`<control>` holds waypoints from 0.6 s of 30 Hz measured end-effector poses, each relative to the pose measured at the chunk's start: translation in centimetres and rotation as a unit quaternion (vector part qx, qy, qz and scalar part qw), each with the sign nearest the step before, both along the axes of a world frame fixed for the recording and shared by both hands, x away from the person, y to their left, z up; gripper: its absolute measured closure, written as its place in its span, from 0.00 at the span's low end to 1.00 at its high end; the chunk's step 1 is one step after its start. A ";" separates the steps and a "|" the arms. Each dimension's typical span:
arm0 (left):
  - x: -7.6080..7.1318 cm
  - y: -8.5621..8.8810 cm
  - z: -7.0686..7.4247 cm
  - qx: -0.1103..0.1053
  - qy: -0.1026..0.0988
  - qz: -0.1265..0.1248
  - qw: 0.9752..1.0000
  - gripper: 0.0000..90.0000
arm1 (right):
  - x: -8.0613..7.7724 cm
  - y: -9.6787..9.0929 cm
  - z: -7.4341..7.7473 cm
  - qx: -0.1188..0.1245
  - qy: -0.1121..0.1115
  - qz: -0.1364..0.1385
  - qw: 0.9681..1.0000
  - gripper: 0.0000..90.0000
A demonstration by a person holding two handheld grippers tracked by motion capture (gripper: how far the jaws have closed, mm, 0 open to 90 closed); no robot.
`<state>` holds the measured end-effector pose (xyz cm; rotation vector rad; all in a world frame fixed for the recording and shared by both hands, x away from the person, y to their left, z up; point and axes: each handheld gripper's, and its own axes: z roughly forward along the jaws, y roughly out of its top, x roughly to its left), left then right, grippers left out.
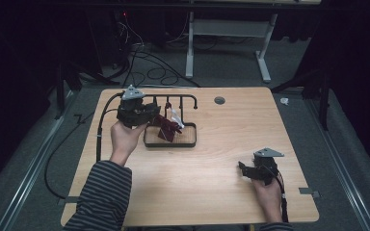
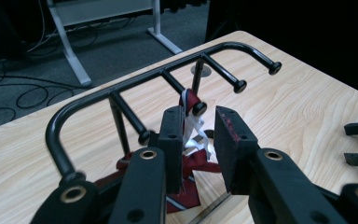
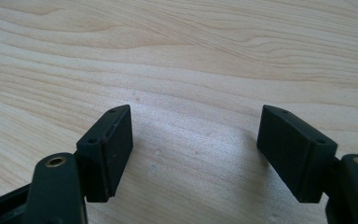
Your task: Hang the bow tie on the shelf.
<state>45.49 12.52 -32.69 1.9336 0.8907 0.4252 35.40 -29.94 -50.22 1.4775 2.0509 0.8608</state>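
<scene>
Left of centre in the high view, the dark-red striped cloth tie (image 2: pixel 192 100) drapes a peg of the black metal rack (image 2: pixel 135 81); the left gripper (image 2: pixel 200 140) stands released around it, the right gripper (image 3: pixel 196 149) gapes empty. Withdrawing carelessly could snag the fabric and pull it off.

- A wooden table (image 1: pixel 212 168) with a round grommet hole (image 1: pixel 219 100) near its far edge.
- Grey carpet floor (image 1: pixel 231 72) beyond, with loose black cables (image 1: pixel 147 67).
- The white legs of another desk (image 1: pixel 265 53) behind.
</scene>
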 end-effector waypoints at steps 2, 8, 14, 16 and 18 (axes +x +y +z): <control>-0.3 0.3 -0.1 0.000 0.000 0.001 1.000 0.81 | 0.0 0.0 0.0 -0.001 -0.001 0.001 1.000 0.31; -0.9 0.8 -0.4 -0.011 0.006 -0.002 1.000 0.80 | 0.0 0.0 0.0 0.000 0.000 0.001 1.000 0.31; -1.3 1.3 -0.8 -0.009 0.007 0.002 1.000 0.80 | 0.0 0.0 0.0 0.000 0.000 0.001 1.000 0.31; -1.5 1.6 -0.9 -0.006 0.009 0.005 1.000 0.79 | 0.0 0.0 0.0 -0.001 -0.001 0.001 1.000 0.31; -1.7 1.8 -1.0 -0.009 0.008 0.007 1.000 0.79 | 0.0 0.0 0.0 0.000 0.000 0.000 1.000 0.31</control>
